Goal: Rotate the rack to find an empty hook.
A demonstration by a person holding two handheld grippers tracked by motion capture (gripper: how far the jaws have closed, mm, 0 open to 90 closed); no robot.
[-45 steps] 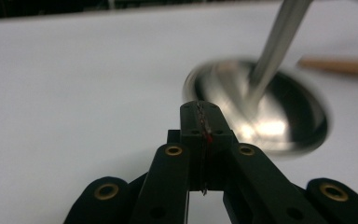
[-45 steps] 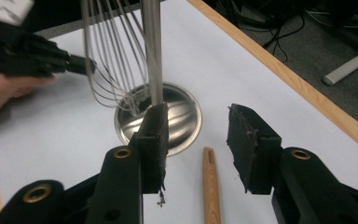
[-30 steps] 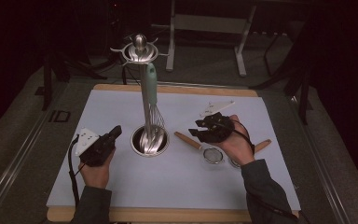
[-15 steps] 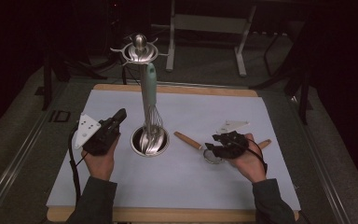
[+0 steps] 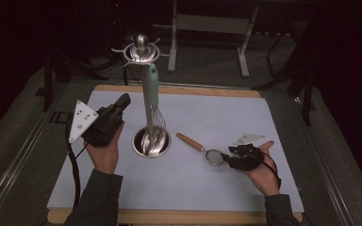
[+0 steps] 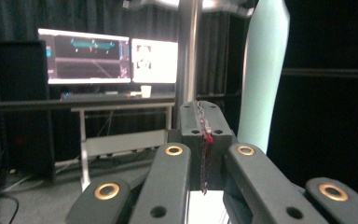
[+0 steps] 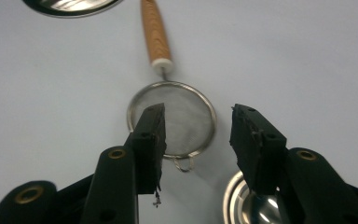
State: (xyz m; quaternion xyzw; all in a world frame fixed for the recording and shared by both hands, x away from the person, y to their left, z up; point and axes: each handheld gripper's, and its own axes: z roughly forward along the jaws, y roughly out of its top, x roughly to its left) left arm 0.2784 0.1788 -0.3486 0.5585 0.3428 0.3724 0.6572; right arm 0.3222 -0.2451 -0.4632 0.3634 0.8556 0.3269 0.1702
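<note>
Small wire-mesh strainer [image 7: 172, 119] with wooden handle [image 7: 156, 31] lying on the near-right mat [image 5: 283, 122], under right gripper [image 7: 196, 133] spread wide and empty, left gripper [image 6: 204, 123] clenched on nothing: light, thin mesh dentable, metal rim slippery, best grasped at the stiff handle.

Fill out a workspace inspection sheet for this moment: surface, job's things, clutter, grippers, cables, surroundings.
Surface: pale blue mat on a wooden board.
Job's things: small strainer with wooden handle, lying flat; whisk hanging on the utensil stand.
Clutter: a second metal utensil beside the strainer.
Grippers: left gripper shut, empty, raised beside the stand; right gripper open, jaws just widened, over the strainer.
Cables: black cable trailing from the left gripper.
Surroundings: lit monitors, dark curtains.
</note>
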